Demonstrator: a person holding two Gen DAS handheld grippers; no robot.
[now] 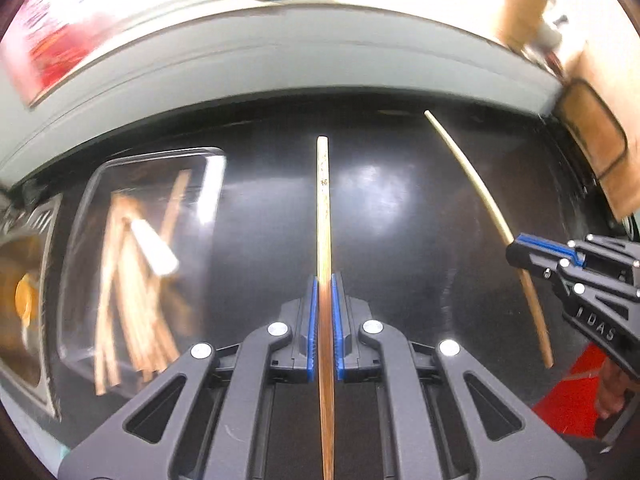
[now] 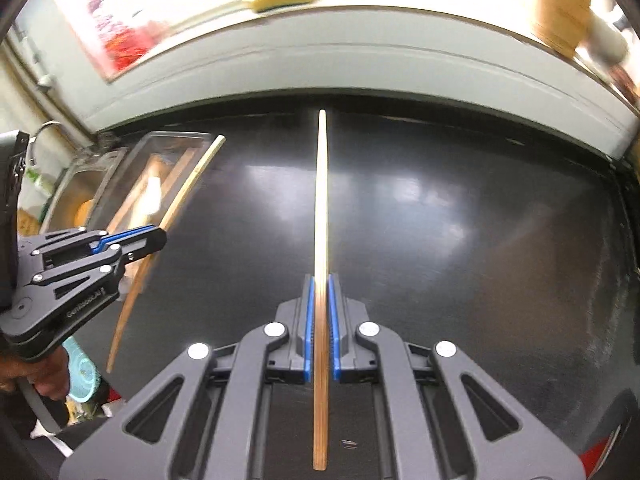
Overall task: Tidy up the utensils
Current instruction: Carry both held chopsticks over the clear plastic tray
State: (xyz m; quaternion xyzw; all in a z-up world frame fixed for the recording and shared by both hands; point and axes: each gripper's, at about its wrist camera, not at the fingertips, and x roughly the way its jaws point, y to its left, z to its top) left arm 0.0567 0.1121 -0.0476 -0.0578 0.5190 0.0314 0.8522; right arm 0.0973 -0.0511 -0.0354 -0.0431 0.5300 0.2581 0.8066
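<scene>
Since both grippers are already loaded, what matters to us now is where the clear container [image 1: 136,264] sits. Our left gripper [image 1: 325,320] is clamped on a bamboo chopstick [image 1: 323,208] that runs straight out along its fingers, toward the top of the frame. The right gripper [image 2: 320,324] pinches a second chopstick [image 2: 321,200] the same way. The container, with chopsticks already in it, lies at the left of both views, clearly nearer the left gripper, so we'd guess that one drops first, swinging left.
</scene>
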